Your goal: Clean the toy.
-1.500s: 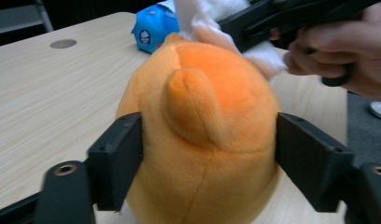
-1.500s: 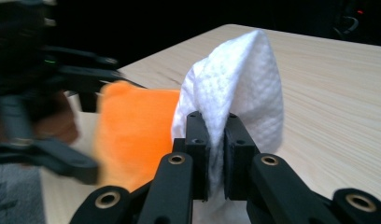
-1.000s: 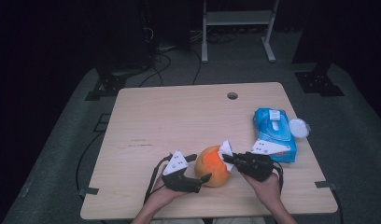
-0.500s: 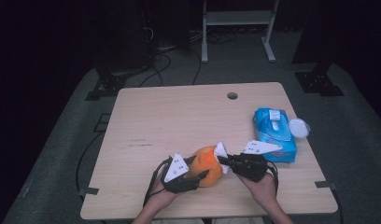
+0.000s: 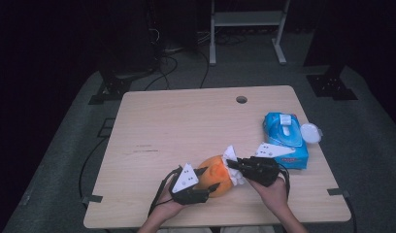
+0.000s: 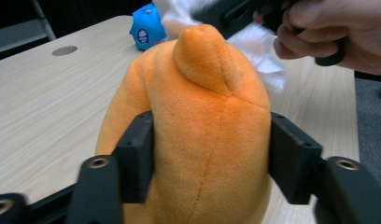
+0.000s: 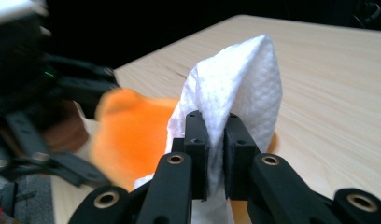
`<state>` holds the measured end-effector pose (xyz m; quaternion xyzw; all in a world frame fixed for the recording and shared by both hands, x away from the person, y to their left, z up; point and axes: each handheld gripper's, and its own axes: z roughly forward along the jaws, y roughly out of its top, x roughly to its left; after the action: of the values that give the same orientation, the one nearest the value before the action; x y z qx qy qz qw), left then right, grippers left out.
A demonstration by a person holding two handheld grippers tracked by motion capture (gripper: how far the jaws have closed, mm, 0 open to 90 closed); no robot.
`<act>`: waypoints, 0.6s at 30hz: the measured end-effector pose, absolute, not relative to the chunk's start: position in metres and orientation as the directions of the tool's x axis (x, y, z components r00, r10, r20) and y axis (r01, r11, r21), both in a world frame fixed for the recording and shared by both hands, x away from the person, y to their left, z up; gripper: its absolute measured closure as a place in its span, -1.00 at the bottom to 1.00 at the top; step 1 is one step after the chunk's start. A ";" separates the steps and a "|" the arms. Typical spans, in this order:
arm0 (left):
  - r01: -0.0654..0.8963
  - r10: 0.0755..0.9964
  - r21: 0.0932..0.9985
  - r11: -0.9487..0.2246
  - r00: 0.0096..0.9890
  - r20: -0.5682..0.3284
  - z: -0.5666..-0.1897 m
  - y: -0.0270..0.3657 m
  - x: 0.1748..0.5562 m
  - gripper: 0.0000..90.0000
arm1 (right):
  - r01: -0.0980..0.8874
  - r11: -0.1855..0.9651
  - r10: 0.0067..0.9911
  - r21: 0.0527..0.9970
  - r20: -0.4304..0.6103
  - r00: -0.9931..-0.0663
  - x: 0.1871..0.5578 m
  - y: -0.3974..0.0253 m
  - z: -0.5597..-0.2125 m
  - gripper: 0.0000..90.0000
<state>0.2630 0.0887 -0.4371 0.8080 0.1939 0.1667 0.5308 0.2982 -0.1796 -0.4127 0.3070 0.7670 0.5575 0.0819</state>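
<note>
Down at the near edge of the tabletop (image 5: 186, 126), the left gripper (image 5: 208, 180) has its jaws clamped on both sides of an orange plush (image 5: 217, 174). Right gripper (image 5: 233, 167) is squeezed tight on a white wipe (image 5: 231, 156), pressed against the plush. Further back on the right sits a blue wipes pack (image 5: 286, 138).

orange plush toy (image 6: 202, 135), white dimpled wipe (image 7: 235, 93), blue wipes pack (image 5: 286, 138)
</note>
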 end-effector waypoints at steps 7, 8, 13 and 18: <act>0.181 0.521 0.932 -0.315 0.853 0.010 -0.439 0.090 0.268 -0.52 | 0.364 0.215 0.550 0.906 0.195 -0.812 0.291 -0.172 -0.410 0.82; 0.176 0.515 0.930 -0.323 0.857 0.016 -0.439 0.090 0.267 -0.43 | 0.358 0.219 0.545 0.908 0.190 -0.816 0.289 -0.170 -0.408 0.82; 0.137 0.463 0.917 -0.374 0.884 0.057 -0.439 0.091 0.262 -0.23 | 0.326 0.230 0.510 0.917 0.171 -0.843 0.285 -0.164 -0.400 0.81; 0.119 0.443 0.914 -0.389 0.893 0.072 -0.438 0.091 0.260 -0.25 | 0.353 0.228 0.542 0.908 0.182 -0.820 0.293 -0.173 -0.408 0.81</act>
<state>0.2598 0.0910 -0.4376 0.8189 0.1716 0.1543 0.5255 0.2931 -0.1727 -0.4081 0.2871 0.7789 0.5509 0.0860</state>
